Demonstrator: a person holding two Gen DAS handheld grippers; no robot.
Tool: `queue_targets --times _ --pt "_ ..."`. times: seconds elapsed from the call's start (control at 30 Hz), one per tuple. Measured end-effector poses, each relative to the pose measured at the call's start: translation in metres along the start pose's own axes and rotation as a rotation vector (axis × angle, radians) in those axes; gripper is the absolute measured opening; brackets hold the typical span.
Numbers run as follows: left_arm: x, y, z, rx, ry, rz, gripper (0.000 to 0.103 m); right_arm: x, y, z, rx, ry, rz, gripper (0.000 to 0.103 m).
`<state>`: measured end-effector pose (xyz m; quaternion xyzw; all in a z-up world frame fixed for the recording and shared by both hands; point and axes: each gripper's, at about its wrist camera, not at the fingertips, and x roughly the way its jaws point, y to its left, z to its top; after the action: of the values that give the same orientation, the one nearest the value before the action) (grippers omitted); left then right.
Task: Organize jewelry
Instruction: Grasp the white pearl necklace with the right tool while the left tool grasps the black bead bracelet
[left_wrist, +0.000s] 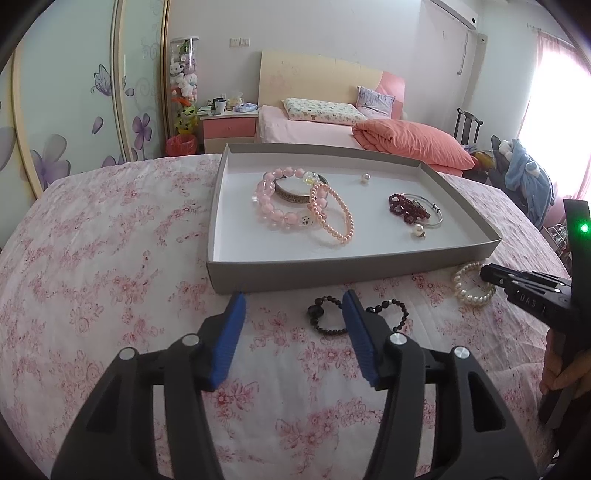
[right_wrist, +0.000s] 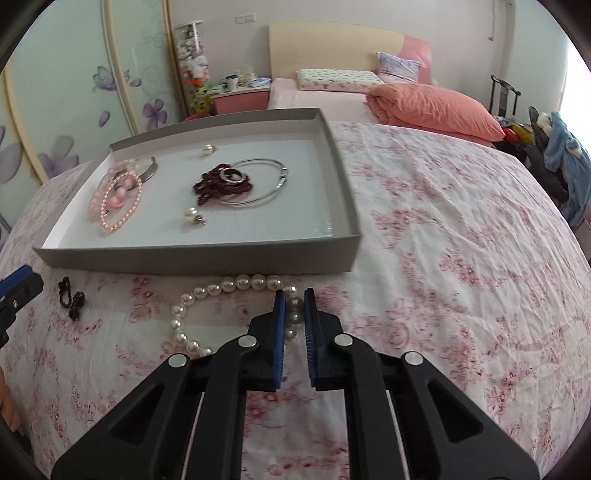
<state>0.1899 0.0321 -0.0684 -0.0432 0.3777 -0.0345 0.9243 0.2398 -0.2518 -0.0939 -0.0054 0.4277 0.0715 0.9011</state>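
A grey shallow tray sits on the floral cloth and holds pink bead bracelets, a dark red bead strand, a silver bangle and loose pearl pieces. A black bead bracelet lies in front of the tray. My left gripper is open, its right finger over that bracelet. A white pearl bracelet lies at the tray's front right. My right gripper is narrowly closed around its beads.
The table wears a wrinkled pink floral cloth. Behind stand a bed with an orange quilt, a pink nightstand and a sliding wardrobe. A chair with clothes is at the right.
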Motion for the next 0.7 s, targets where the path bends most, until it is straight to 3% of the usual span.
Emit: queue_targets --times 0.43,0.7 --pt "0.009 -0.015 -0.002 0.059 0.052 -0.029 0.059 0.001 -0.007 0.003 0.035 -0.001 -0.028 0.011" --pt "0.031 -0.018 0.001 0.06 0.122 -0.025 0.033 0.002 -0.007 0.003 0.035 -0.001 -0.027 0.011"
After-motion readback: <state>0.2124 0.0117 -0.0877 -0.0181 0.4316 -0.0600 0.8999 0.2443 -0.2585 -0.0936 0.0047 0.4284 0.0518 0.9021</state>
